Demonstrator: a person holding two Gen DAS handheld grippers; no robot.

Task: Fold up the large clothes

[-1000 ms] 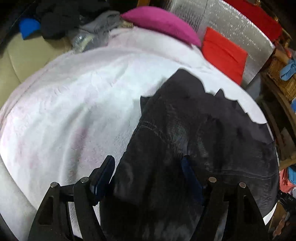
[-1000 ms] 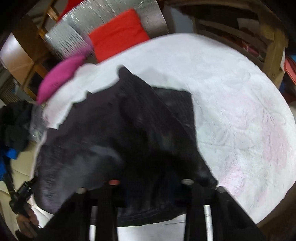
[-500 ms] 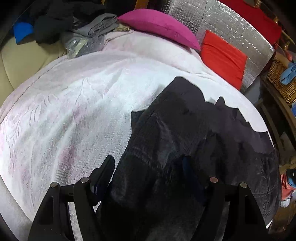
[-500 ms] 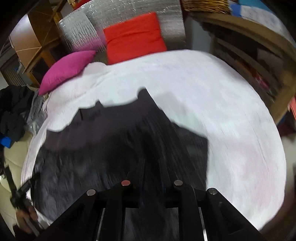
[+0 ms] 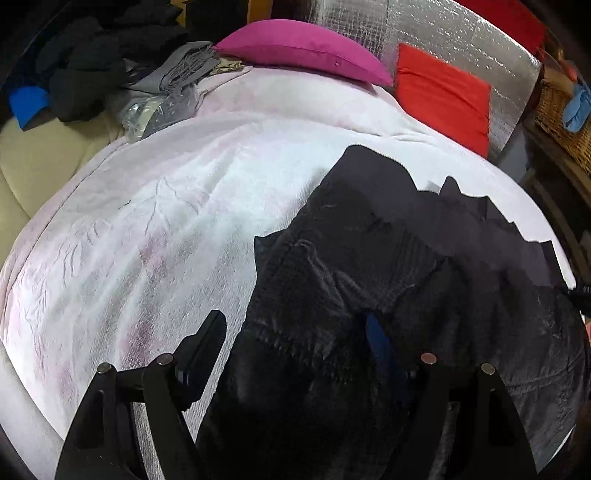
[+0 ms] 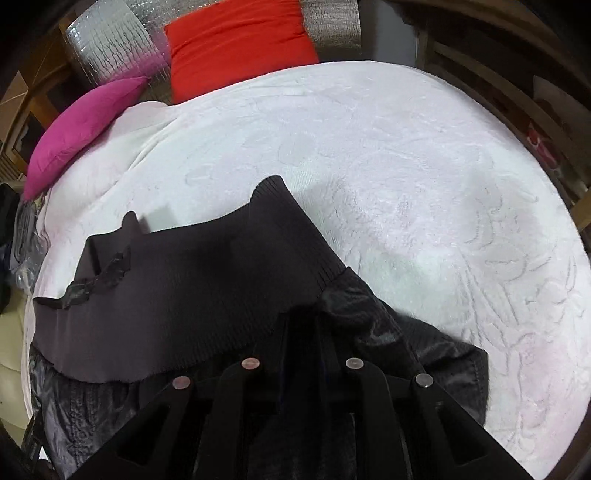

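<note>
Dark jacket [image 6: 207,295] on the bed's white blanket [image 6: 424,177], both tools at its near edge.

Right tool [image 6: 301,332]: jaws nearly closed, pinching a fold of the jacket by its ribbed hem. Left tool [image 5: 295,343]: jaws wide, straddling the jacket's edge; one finger [image 5: 201,350] over the blanket, the other over the fabric, no grip seen. Pink pillow [image 5: 303,51] and red pillow [image 5: 443,96] at the bed's far end.

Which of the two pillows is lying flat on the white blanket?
The pink pillow. It lies flat at the far edge of the blanket, while the red pillow beside it stands propped against the silver foil panel.
</note>
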